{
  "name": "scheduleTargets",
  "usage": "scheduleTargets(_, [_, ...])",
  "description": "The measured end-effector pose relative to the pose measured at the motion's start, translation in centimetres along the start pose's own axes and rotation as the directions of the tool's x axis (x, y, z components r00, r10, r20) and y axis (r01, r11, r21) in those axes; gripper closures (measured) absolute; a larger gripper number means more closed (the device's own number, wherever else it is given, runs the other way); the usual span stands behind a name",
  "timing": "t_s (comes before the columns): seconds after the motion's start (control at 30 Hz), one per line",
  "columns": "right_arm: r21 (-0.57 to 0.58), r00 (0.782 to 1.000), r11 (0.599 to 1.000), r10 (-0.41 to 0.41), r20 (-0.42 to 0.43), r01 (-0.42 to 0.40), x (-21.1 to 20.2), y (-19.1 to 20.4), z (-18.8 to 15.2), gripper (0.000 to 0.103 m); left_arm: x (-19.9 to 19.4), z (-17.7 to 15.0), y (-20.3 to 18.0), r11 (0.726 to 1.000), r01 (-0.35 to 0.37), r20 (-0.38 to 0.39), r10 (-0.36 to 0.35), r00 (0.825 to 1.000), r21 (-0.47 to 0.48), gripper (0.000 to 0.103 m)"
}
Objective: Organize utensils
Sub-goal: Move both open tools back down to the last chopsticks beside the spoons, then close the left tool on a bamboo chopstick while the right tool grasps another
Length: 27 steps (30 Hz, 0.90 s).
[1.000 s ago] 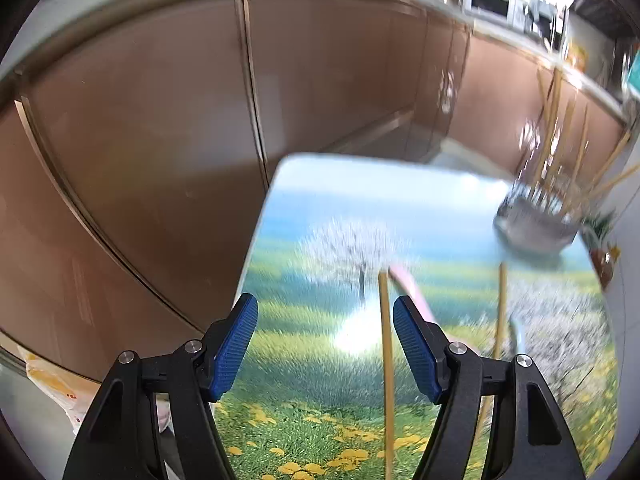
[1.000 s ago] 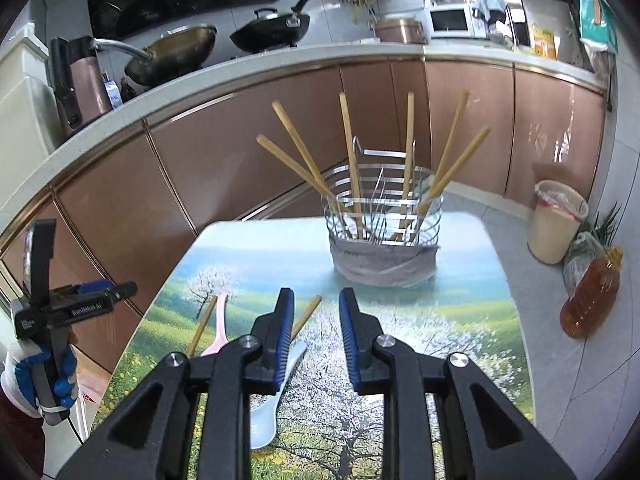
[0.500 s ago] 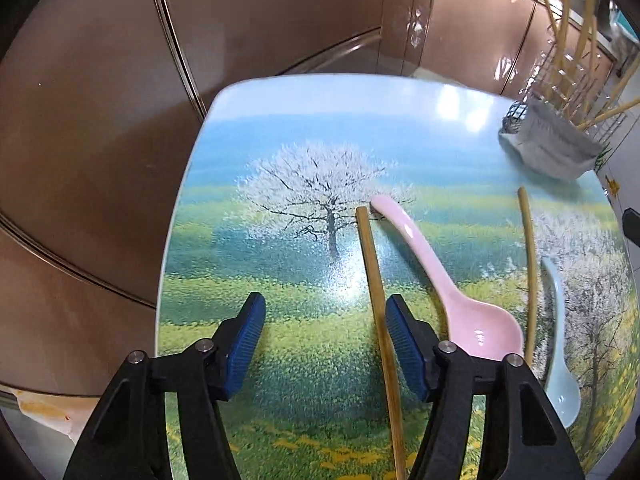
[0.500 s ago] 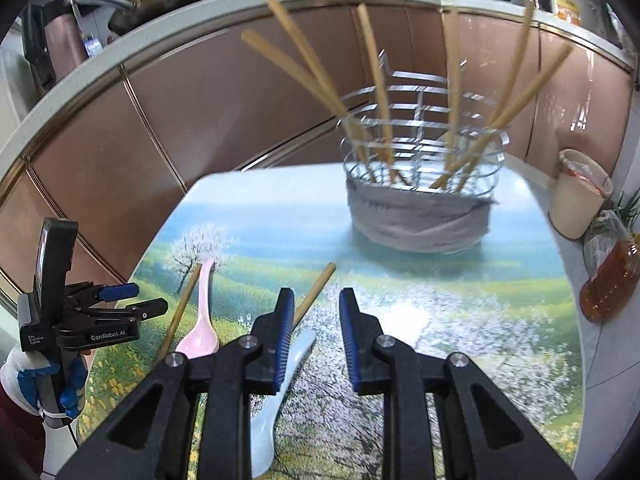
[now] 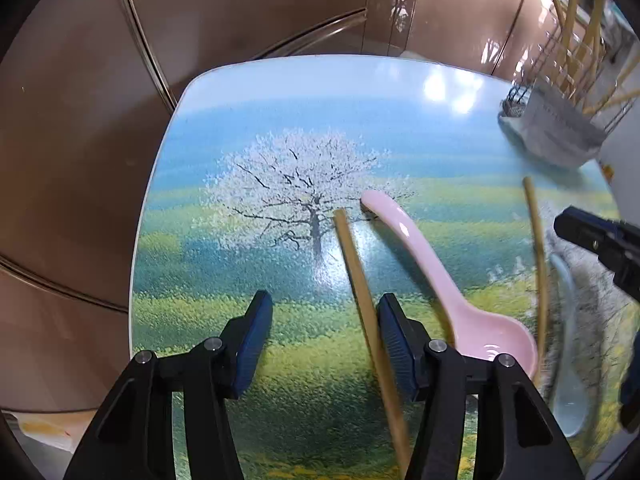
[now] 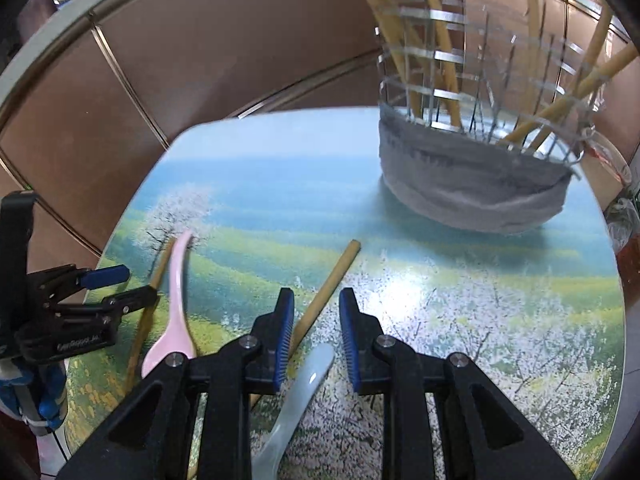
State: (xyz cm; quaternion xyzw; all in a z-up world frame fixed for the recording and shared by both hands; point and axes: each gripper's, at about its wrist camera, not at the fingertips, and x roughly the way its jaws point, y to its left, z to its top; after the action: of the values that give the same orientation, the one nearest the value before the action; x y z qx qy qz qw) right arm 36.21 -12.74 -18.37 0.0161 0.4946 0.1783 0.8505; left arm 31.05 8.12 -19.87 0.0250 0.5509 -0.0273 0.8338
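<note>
Bamboo and ceramic pieces lie loose on the printed surface [image 5: 192,184], whose meadow-and-blossom picture covers it edge to edge, and both tools are lined up to clear them. At far left, the left gripper [image 5: 324,336] hangs low over the near part of that surface with its jaws spread wide and empty; the left chopstick [image 5: 360,292] runs lengthwise between them, close against the right-hand pad, so the tool seems to be placed astride it for a pinch across its thin width. Just to the right of that stick lies the pink spoon [image 5: 432,276], handle pointing away and bowl toward the camera, outside the jaws and untouched. Further right, a second chopstick [image 6: 324,296] lies slantwise, its near end passing under the right gripper [image 6: 316,334], whose jaws stand parted, narrower than the left's, and grasp nothing. The pale blue spoon [image 6: 300,396] rests bowl-nearest beneath that same gap, so I cannot tell which of the two this tool is meant for. At far right stands the wire utensil holder [image 6: 472,184], its base wrapped in grey cloth, with several chopsticks [image 6: 440,40] already leaning upright inside; it is probably where the loose pieces belong.
</note>
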Motion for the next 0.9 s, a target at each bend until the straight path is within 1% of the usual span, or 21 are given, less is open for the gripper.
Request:
scheduleTargets(0.17, [0.004,0.998,1.0,-0.027,-0.05,0.027,1.7,0.2,0.3,0.081,0.1,0.5,-0.2,1.0,0.01,-0.011,-0.009,1.0,0.01,0.049])
scheduleTargets(0.2, [0.005,0.998,1.0,-0.029,-0.057,0.029,2.0,0.3,0.3,0.081,0.2,0.5,-0.2,1.0,0.009,-0.012,-0.009,1.0,0.013,0.051])
scheduleTargets(0.5, [-0.023,0.994,0.998,-0.053,-0.096,0.051,3.5,2.4,0.7,0.081,0.2,0.6,1.2,0.999,0.016,-0.017,-0.015,1.0,0.034,0.075])
scheduleTargets(0.63, [-0.018,0.992,0.998,-0.056,-0.11,0.054,4.0,3.2,0.8,0.081,0.3,0.7,1.8,0.999,0.02,-0.022,-0.019,1.0,0.045,0.083])
scheduleTargets(0.8, [0.013,0.991,0.999,-0.036,-0.126,0.038,5.2,4.6,1.4,0.082,0.6,1.4,2.1,0.998,0.018,-0.031,-0.016,0.999,0.063,0.091])
scheduleTargets(0.83, [0.015,0.991,0.999,-0.035,-0.128,0.037,5.3,4.8,1.4,0.082,0.7,1.5,2.0,0.997,0.016,-0.031,-0.014,0.999,0.069,0.092])
scheduleTargets(0.87, [0.021,0.991,0.999,-0.03,-0.131,0.033,5.4,5.0,1.5,0.087,0.7,1.6,1.8,0.997,0.015,-0.031,-0.012,0.999,0.073,0.093])
scheduleTargets(0.9, [0.027,0.991,0.999,-0.022,-0.135,0.026,5.6,5.1,1.6,0.09,0.7,1.7,1.7,0.997,0.013,-0.032,-0.01,0.999,0.076,0.094])
